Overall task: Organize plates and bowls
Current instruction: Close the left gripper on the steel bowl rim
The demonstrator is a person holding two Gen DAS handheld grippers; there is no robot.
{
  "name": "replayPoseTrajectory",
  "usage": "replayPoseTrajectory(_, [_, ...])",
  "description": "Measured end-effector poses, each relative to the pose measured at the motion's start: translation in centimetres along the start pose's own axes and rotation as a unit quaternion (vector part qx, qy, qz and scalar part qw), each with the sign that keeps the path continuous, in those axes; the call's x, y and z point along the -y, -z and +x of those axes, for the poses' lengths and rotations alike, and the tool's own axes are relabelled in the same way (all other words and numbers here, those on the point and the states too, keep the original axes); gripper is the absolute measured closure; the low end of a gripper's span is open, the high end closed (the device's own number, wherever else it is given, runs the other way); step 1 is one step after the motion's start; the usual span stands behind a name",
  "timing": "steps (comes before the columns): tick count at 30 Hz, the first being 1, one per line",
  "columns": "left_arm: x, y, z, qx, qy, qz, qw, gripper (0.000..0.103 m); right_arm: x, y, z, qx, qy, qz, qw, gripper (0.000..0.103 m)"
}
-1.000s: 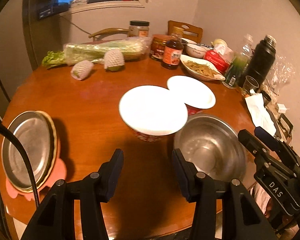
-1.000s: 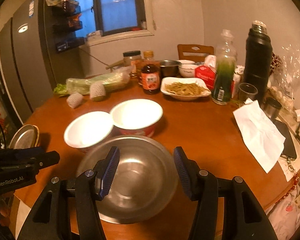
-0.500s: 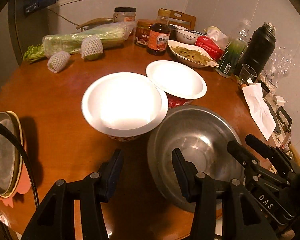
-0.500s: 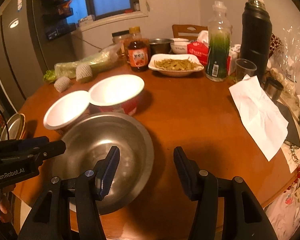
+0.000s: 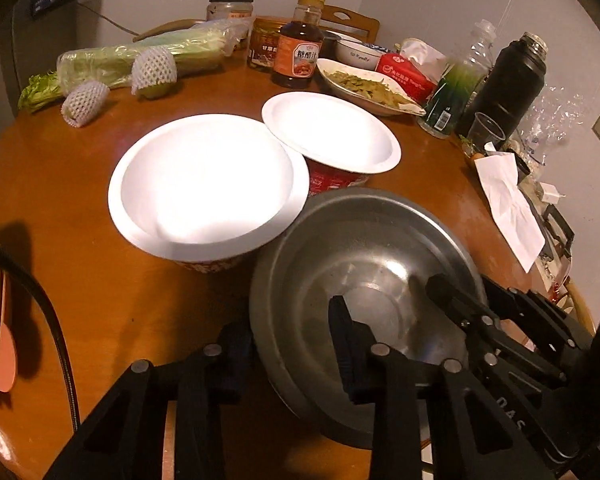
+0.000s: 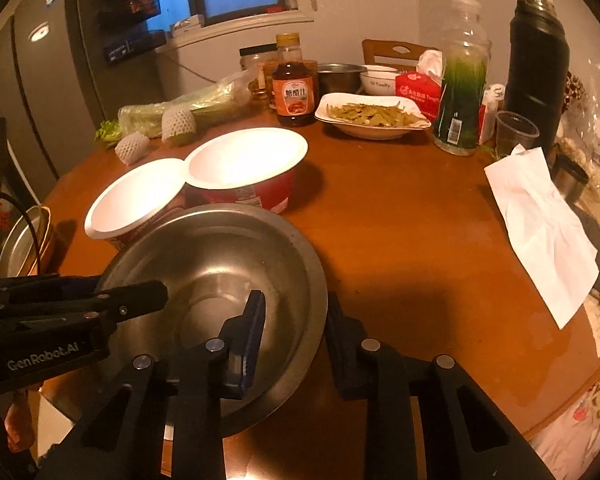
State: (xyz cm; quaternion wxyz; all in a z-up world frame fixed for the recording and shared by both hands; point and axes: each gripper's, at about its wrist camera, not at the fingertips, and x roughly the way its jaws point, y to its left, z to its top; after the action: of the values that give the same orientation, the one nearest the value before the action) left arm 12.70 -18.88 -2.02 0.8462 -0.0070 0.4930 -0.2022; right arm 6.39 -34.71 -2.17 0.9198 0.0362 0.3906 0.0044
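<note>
Steel bowl (image 5: 364,256) upright, two white bowls (image 5: 204,184) beside

I count one steel basin (image 5: 364,248) on the surface (image 6: 400,220), two white paper bowls (image 5: 204,184) (image 5: 332,130), one white dish of greens (image 6: 372,118), two net-wrapped fruits (image 5: 154,70) (image 5: 85,98), one sauce bottle (image 6: 294,92), one black flask (image 6: 536,56), and two hand-held grippers (image 5: 292,344) (image 6: 294,328). At the left edge there may be two stacked metal plates (image 6: 20,244); I cannot be sure.
</note>
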Motion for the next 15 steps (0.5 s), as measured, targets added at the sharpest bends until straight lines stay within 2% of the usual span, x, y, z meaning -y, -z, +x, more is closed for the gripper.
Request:
replayPoseTrajectory(7, [-1.5, 0.9, -1.0, -0.001, -0.001, -0.012, 0.9999, 0.069, -1.6, 0.7, -0.6, -0.010, -0.005, -0.017, 1.000, 0.073])
replayPoseTrajectory(15, [-5.2, 1.7, -2.6, 0.009, -0.029, -0.043, 0.9986, 0.069, -5.7, 1.2, -0.7, -0.015, -0.027, -0.048, 0.998, 0.073])
